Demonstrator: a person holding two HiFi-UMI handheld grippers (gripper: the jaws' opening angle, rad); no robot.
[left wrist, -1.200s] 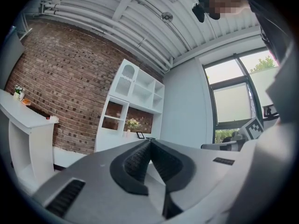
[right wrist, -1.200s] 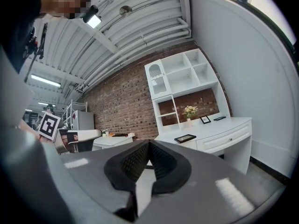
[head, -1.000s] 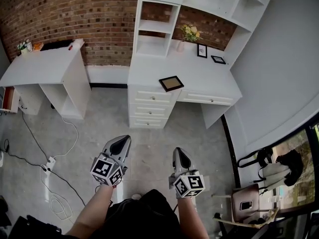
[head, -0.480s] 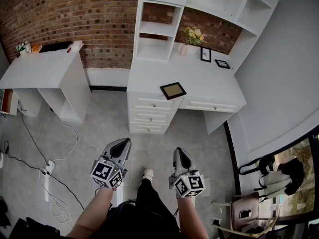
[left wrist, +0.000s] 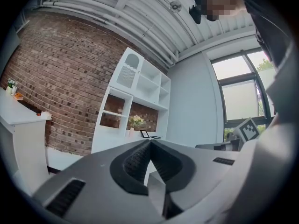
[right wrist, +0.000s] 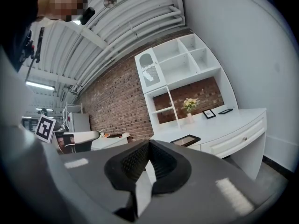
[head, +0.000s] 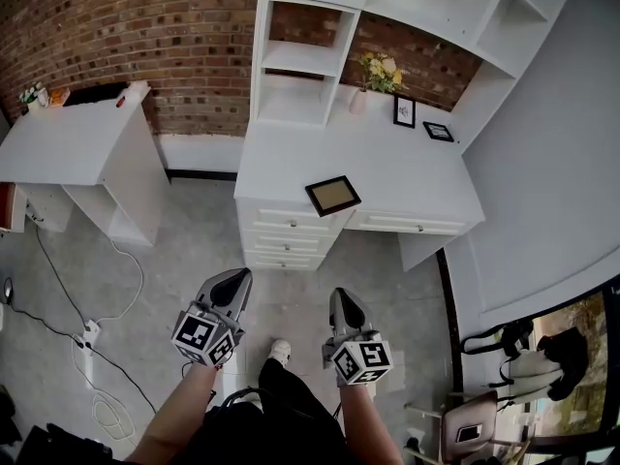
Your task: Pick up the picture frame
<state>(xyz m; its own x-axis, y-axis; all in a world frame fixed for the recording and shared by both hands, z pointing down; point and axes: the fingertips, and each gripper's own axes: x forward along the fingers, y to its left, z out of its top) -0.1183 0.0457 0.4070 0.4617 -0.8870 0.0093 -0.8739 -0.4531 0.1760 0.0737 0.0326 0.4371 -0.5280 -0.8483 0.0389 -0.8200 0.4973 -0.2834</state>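
Left gripper (head: 235, 278) grey plastic, jaws closed tip to tip, ribbed black pads (left wrist: 135, 160) meeting with nothing between them. Right gripper (head: 341, 297) same build, jaws pressed together, also empty. Both are held level over the smooth grey floor (head: 194, 240), well short of the desk. Far left is a plain white side table (head: 68, 143), with a thin white cable (head: 124, 289) looping on the floor below it. Rough red brick wall (head: 145, 27) behind. White desk (head: 387, 153) with drawers and square open shelves. Picture frame (head: 333, 195), dark rectangular border with tan centre, lies flat near the desk's front edge, apart from both grippers. Flowers (head: 379, 67) and two small black frames (head: 405, 110) stand at the back.
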